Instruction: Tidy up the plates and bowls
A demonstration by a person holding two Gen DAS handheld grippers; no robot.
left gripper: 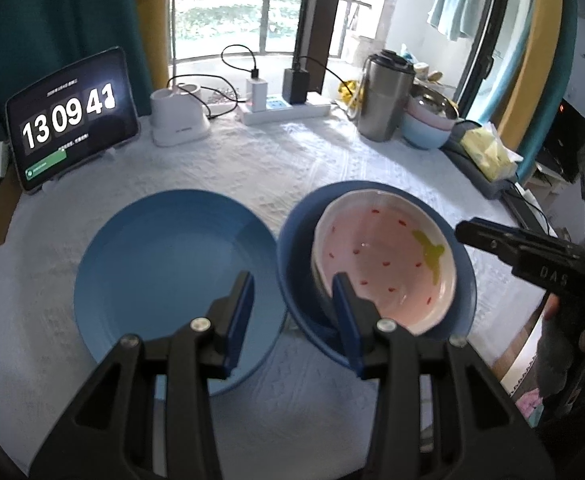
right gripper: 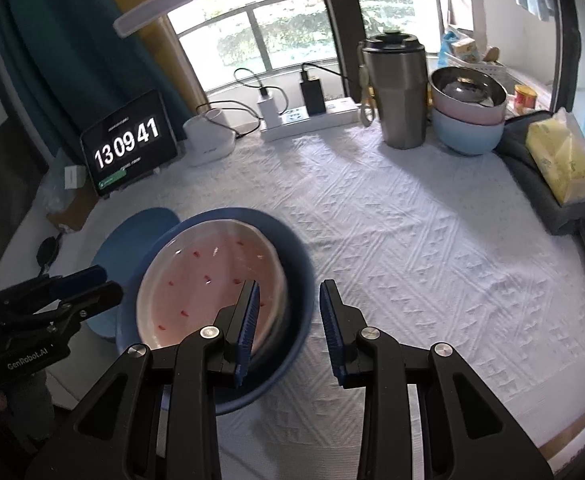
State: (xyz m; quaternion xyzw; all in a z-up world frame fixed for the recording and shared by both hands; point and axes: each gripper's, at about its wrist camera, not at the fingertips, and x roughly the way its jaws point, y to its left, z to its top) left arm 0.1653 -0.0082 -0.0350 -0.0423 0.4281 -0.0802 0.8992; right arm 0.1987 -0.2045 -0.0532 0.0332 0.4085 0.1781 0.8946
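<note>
Both the left gripper and right gripper hung open, empty, flanking the nested strawberry bowl; likely next: grasping its rim.

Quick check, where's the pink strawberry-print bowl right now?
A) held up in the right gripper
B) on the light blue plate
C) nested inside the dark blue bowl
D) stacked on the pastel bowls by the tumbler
C: the pink bowl sits tilted inside the dark blue bowl, beside the empty light blue plate; the jaws of both the left gripper and right gripper stand apart with nothing pressed between the pads.
</note>
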